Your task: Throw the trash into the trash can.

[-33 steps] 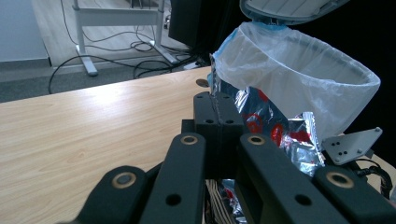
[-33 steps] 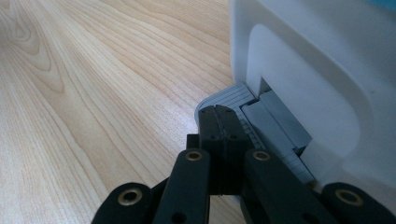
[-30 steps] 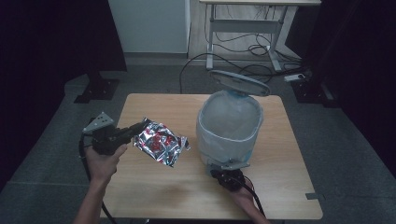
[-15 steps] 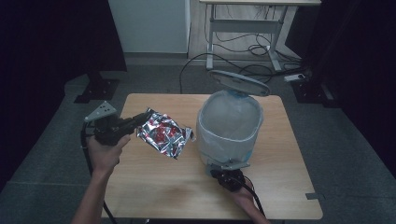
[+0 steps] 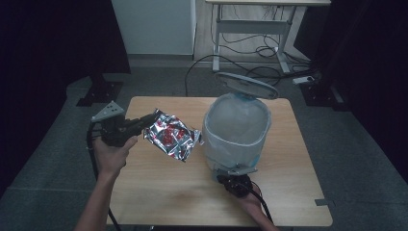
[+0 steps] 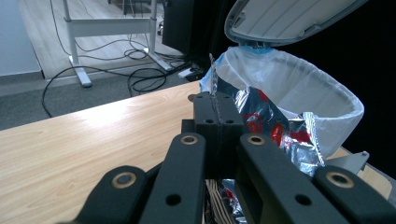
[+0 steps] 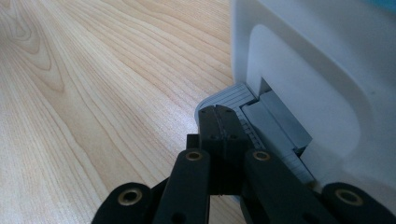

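A crinkled silver foil packet (image 5: pixel 169 136) with red print hangs in the air left of a white pedal bin (image 5: pixel 235 130). My left gripper (image 5: pixel 150 118) is shut on the packet's edge. In the left gripper view the packet (image 6: pixel 275 128) spreads to the right of my closed jaws, just short of the bin's bagged rim (image 6: pixel 299 88). The bin's lid (image 5: pixel 246 84) stands raised. My right gripper (image 5: pixel 230 174) is shut, its tips pressing down on the bin's grey pedal (image 7: pixel 261 133) at the front base.
The wooden table (image 5: pixel 159 192) has bare surface in front and at left. A small grey tag (image 5: pixel 321 202) lies near its right front edge. Beyond the table are a white desk frame (image 5: pixel 250 33) and floor cables (image 5: pixel 255 53).
My left gripper has carried the packet up and to the right, closer to the bin. The right gripper has stayed on the pedal and the lid stays up.
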`<state>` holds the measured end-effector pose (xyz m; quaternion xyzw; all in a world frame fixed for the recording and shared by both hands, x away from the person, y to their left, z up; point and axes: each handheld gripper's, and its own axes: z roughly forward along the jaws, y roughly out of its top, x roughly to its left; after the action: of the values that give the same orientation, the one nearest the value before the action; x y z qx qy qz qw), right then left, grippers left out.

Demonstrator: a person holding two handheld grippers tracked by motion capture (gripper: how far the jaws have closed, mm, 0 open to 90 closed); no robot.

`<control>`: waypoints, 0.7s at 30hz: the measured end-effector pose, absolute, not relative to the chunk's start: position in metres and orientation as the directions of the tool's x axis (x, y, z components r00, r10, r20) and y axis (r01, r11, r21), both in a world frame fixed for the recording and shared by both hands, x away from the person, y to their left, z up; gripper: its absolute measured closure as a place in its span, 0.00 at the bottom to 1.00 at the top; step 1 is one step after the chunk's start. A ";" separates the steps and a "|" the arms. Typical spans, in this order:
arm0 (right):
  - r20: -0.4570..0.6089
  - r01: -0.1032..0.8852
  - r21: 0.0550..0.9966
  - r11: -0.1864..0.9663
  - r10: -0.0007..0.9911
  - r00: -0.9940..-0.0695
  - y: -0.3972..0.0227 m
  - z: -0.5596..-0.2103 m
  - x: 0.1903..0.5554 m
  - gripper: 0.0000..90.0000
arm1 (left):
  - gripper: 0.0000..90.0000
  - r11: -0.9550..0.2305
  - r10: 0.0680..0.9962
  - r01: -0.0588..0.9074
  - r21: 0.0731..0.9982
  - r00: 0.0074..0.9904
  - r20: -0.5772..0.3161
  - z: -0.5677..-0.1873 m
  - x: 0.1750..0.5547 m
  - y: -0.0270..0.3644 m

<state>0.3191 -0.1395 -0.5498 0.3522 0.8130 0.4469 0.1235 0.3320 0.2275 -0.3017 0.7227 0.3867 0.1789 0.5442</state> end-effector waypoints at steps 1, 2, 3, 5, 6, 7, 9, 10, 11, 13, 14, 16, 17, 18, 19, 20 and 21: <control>0.116 0.463 0.814 0.351 0.683 -0.721 -0.140 -0.550 0.319 1.00 | 1.00 -0.108 0.754 0.363 0.926 0.637 -0.162 -0.301 0.332 0.227; 0.116 0.463 0.814 0.351 0.683 -0.721 -0.140 -0.550 0.319 1.00 | 1.00 -0.107 0.753 0.362 0.926 0.637 -0.162 -0.300 0.333 0.227; 0.116 0.463 0.814 0.351 0.683 -0.722 -0.140 -0.550 0.319 1.00 | 1.00 -0.102 0.752 0.358 0.928 0.638 -0.164 -0.298 0.333 0.227; 0.116 0.463 0.814 0.352 0.682 -0.722 -0.140 -0.550 0.319 1.00 | 1.00 -0.099 0.751 0.352 0.931 0.640 -0.163 -0.294 0.333 0.227; 0.114 0.461 0.814 0.352 0.683 -0.722 -0.140 -0.550 0.319 1.00 | 1.00 -0.100 0.750 0.351 0.931 0.641 -0.160 -0.293 0.333 0.226; 0.123 0.474 0.809 0.349 0.687 -0.716 -0.139 -0.550 0.319 1.00 | 1.00 -0.104 0.750 0.348 0.932 0.642 -0.157 -0.292 0.333 0.225; 0.119 0.468 0.811 0.351 0.685 -0.719 -0.139 -0.550 0.319 1.00 | 1.00 -0.102 0.749 0.345 0.933 0.644 -0.156 -0.289 0.334 0.224; 0.119 0.468 0.811 0.350 0.685 -0.719 -0.139 -0.550 0.319 1.00 | 1.00 -0.104 0.748 0.343 0.934 0.645 -0.153 -0.288 0.334 0.224; 0.118 0.468 0.811 0.351 0.685 -0.719 -0.139 -0.550 0.319 1.00 | 1.00 -0.105 0.748 0.342 0.934 0.646 -0.153 -0.287 0.334 0.223; 0.118 0.468 0.811 0.351 0.685 -0.719 -0.139 -0.550 0.319 1.00 | 1.00 -0.104 0.747 0.339 0.935 0.647 -0.152 -0.285 0.335 0.222; 0.119 0.468 0.811 0.350 0.685 -0.719 -0.139 -0.550 0.319 1.00 | 1.00 -0.100 0.747 0.338 0.936 0.647 -0.154 -0.284 0.335 0.221; 0.119 0.468 0.811 0.350 0.685 -0.719 -0.139 -0.550 0.319 1.00 | 1.00 -0.101 0.746 0.336 0.936 0.649 -0.152 -0.283 0.335 0.221; 0.119 0.467 0.812 0.350 0.684 -0.719 -0.139 -0.550 0.319 1.00 | 1.00 -0.101 0.745 0.336 0.936 0.650 -0.153 -0.282 0.335 0.220; 0.119 0.467 0.812 0.351 0.684 -0.720 -0.139 -0.550 0.319 1.00 | 1.00 -0.102 0.744 0.336 0.936 0.651 -0.152 -0.282 0.336 0.219; 0.118 0.467 0.811 0.352 0.684 -0.720 -0.139 -0.550 0.319 1.00 | 1.00 -0.104 0.744 0.336 0.936 0.651 -0.151 -0.282 0.336 0.219; 0.117 0.467 0.812 0.352 0.684 -0.720 -0.139 -0.550 0.319 1.00 | 1.00 -0.103 0.744 0.336 0.936 0.651 -0.152 -0.281 0.337 0.218; 0.118 0.466 0.812 0.351 0.683 -0.720 -0.139 -0.550 0.319 1.00 | 1.00 -0.104 0.744 0.336 0.936 0.651 -0.151 -0.281 0.337 0.218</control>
<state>0.3189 -0.1395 -0.5498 0.3535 0.8129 0.4465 0.1218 0.3368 0.2181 -0.2810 0.7198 0.3751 0.1838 0.5545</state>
